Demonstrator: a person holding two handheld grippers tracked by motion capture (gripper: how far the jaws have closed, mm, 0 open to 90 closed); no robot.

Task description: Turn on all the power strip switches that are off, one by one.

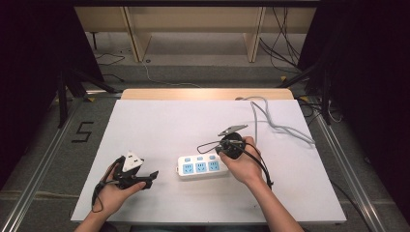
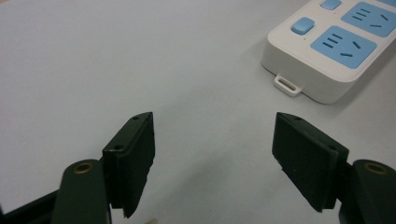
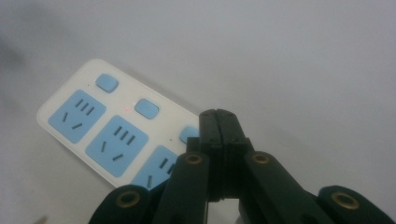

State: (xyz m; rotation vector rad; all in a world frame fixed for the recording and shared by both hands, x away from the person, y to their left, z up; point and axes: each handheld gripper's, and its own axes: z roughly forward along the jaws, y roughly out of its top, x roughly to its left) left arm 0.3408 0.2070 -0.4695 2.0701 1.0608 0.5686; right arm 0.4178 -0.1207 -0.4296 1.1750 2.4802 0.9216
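Observation:
A white power strip [image 1: 202, 166] with three blue sockets and blue switches lies flat near the table's front middle. My right gripper [image 1: 225, 150] hangs over its right end, shut with nothing between the jaws. In the right gripper view the closed tips [image 3: 218, 114] sit just above the strip [image 3: 107, 130], beside the third switch, and a small red light [image 3: 126, 109] glows between the first two switches. My left gripper [image 1: 151, 177] rests to the left of the strip, open and empty. In the left gripper view its jaws [image 2: 212, 119] stand wide apart, short of the strip's end [image 2: 336, 51].
A grey cable [image 1: 270, 121] snakes from the back right of the white table [image 1: 159, 121] toward the strip. A wooden edge [image 1: 203, 94] shows at the back. Dark stands [image 1: 67, 87] and loose cables are on the floor around the table.

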